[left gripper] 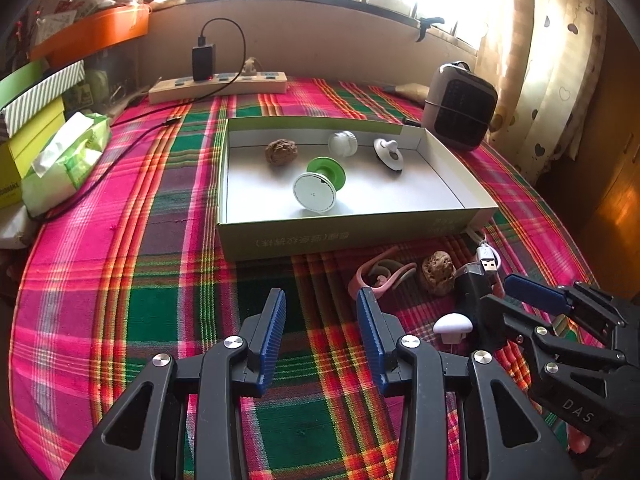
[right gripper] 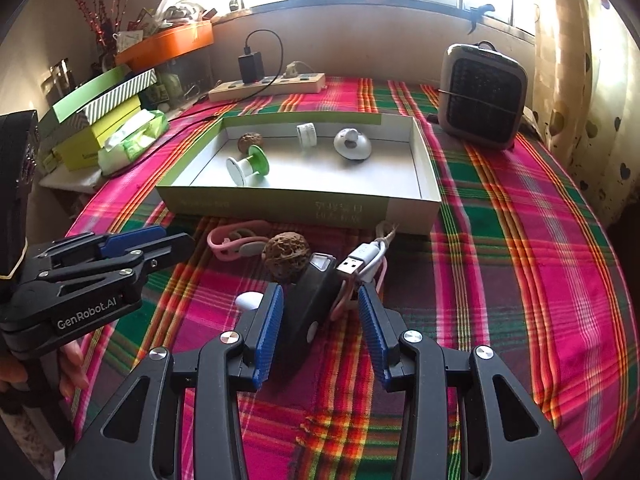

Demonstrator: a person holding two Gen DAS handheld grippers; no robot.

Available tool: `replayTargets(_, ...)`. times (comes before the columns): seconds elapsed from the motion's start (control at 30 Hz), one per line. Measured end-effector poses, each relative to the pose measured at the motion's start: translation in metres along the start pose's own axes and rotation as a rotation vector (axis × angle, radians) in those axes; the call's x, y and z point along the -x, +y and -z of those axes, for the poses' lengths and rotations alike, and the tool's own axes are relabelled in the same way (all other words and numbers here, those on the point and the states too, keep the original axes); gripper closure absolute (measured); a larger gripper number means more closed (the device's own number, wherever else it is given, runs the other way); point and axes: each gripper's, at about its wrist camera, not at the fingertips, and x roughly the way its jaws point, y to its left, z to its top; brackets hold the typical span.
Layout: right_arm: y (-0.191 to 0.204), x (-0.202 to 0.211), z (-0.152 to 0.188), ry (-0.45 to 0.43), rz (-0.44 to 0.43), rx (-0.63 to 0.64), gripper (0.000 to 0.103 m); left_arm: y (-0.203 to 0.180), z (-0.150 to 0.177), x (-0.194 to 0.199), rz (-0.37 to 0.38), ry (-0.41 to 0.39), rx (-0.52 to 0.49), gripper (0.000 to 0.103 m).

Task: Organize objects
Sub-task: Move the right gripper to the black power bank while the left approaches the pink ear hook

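A plaid cloth [left gripper: 120, 280] of pink, green and red covers the table where two hand-held grippers work in front of a shallow cardboard box [left gripper: 344, 236]. The right gripper [right gripper: 320, 328] points down at a black device [right gripper: 308, 304] lying on the cloth, its blue pads set apart with the device between them; the left pad sits right against the device's side while the right pad stands clear of it, so no firm grip shows. A white USB cable [right gripper: 360, 264] with its plug exposed lies just beyond the device, a brown walnut [right gripper: 286, 256] rests beside it, a pink ear-hook headset [right gripper: 236, 242] lies to the walnut's left, and a small white mushroom-shaped piece [right gripper: 248, 300] sits near the left pad. The left gripper [left gripper: 322, 320] hovers over bare cloth with its jaws parted and nothing between them; the headset's end [left gripper: 376, 276] lies just past its right fingertip. Inside the box sit a green-and-white spool [left gripper: 318, 186] tipped on its side, a second walnut [left gripper: 281, 152], a small clear jar [left gripper: 343, 143] and a white suction hook [left gripper: 389, 154]. Behind the box stand a power strip [left gripper: 218, 88] with a black charger [left gripper: 203, 62] plugged in, and a small grey heater [left gripper: 460, 106] at the right. A pack of tissues [left gripper: 64, 160] lies at the table's left edge.
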Motion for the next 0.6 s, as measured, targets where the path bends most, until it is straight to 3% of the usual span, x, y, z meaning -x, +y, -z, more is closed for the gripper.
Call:
replayTargets(0.4, -0.002, 0.000, 0.008, 0.023, 0.016, -0.019, 0.062, -0.003, -0.001, -0.002, 0.008, 0.005, -0.008, 0.067)
replayTargets(0.6, 0.001, -0.002, 0.011, 0.033, 0.001, -0.007, 0.069, -0.005, -0.004, -0.005, 0.013, 0.006, -0.024, 0.067)
